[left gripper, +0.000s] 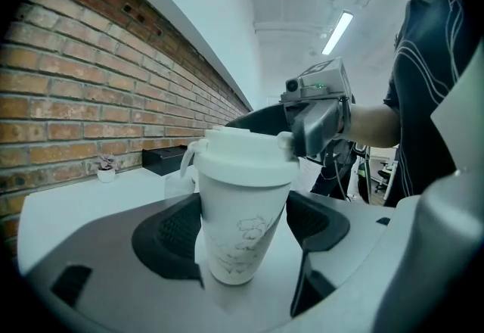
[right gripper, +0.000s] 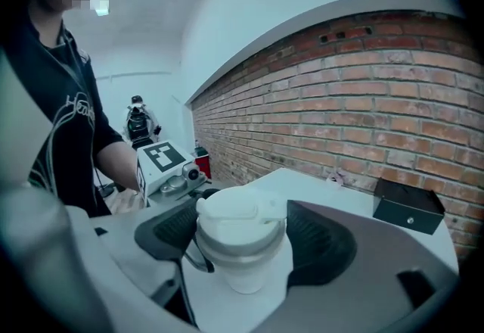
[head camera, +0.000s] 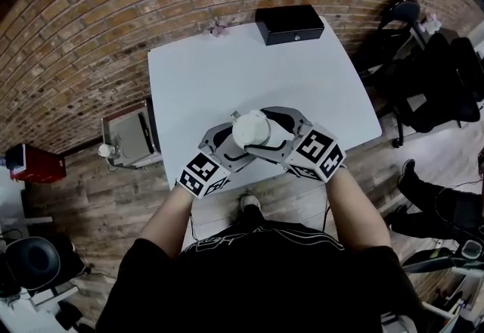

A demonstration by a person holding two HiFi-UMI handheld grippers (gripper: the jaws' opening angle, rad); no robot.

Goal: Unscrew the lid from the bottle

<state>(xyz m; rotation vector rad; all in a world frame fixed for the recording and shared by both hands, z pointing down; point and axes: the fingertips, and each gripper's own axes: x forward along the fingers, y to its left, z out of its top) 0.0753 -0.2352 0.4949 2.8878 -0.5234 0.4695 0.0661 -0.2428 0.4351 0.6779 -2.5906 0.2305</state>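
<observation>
A white bottle (head camera: pixel 252 129) with a white screw lid (right gripper: pixel 238 218) is held up over the front edge of the white table (head camera: pixel 227 74). My left gripper (left gripper: pixel 242 229) is shut on the bottle's body (left gripper: pixel 240 237), one pad on each side of it, below the lid (left gripper: pixel 246 157). From the opposite side my right gripper (right gripper: pixel 240 237) reaches in, and its two pads lie against the lid's rim. In the head view the left gripper (head camera: pixel 243 145) and the right gripper (head camera: pixel 262 129) meet around the bottle. The lid's flip tab points up.
A black box (head camera: pixel 290 23) stands at the table's far edge by the brick wall, with a small potted plant (head camera: pixel 219 29) to its left. Dark chairs (head camera: pixel 401 17) stand to the right of the table, and a low grey unit (head camera: pixel 128 135) to its left.
</observation>
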